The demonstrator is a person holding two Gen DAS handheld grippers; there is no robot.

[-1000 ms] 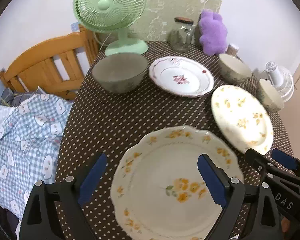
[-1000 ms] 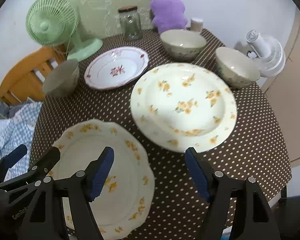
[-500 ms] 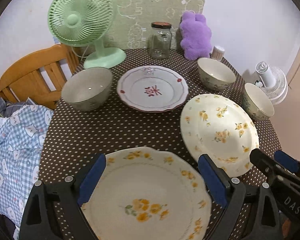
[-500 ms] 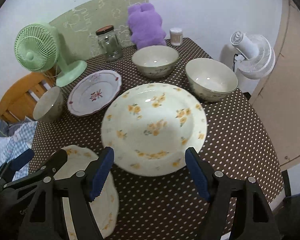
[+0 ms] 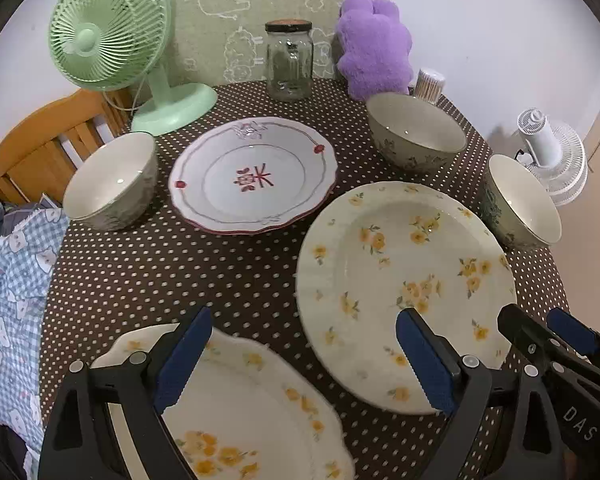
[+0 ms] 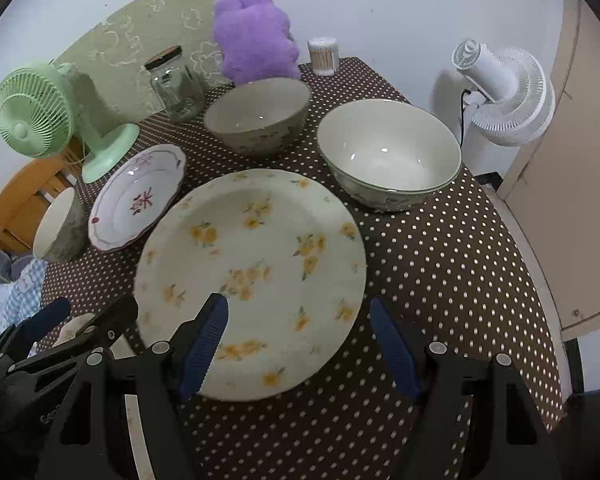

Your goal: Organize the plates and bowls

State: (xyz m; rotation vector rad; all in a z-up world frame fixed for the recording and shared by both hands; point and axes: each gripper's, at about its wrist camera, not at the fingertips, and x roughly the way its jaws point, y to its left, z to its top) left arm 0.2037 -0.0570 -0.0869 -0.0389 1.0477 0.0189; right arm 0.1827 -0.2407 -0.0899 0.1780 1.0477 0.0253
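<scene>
Nearest to us, the left tool (image 5: 304, 356) hangs released, its blue pads spread wide and empty above the scalloped yellow-flowered plate (image 5: 260, 412) at the near edge of the dotted brown surface (image 5: 180, 272). Just to its right the right tool (image 6: 300, 340) is likewise released, jaws well apart with nothing between them, poised over the near rim of the round yellow-flowered plate (image 6: 252, 272).

That round plate lies flat on the surface, close beside the scalloped one. Beyond it, on the right, stands a large bowl (image 6: 388, 156), and further back a second bowl (image 6: 258, 116). To the left of these lies the red-flowered plate (image 5: 254, 174), with a third bowl (image 5: 110, 180) just beside it near the left edge.

At the far side of the surface we see a green fan (image 5: 112, 28), a glass jar (image 5: 289, 60), a purple plush toy (image 5: 374, 52) and a small toothpick holder (image 6: 323, 55). A wooden chair (image 5: 40, 140) stands off to the left, and a white fan (image 6: 504, 96) off to the right.
</scene>
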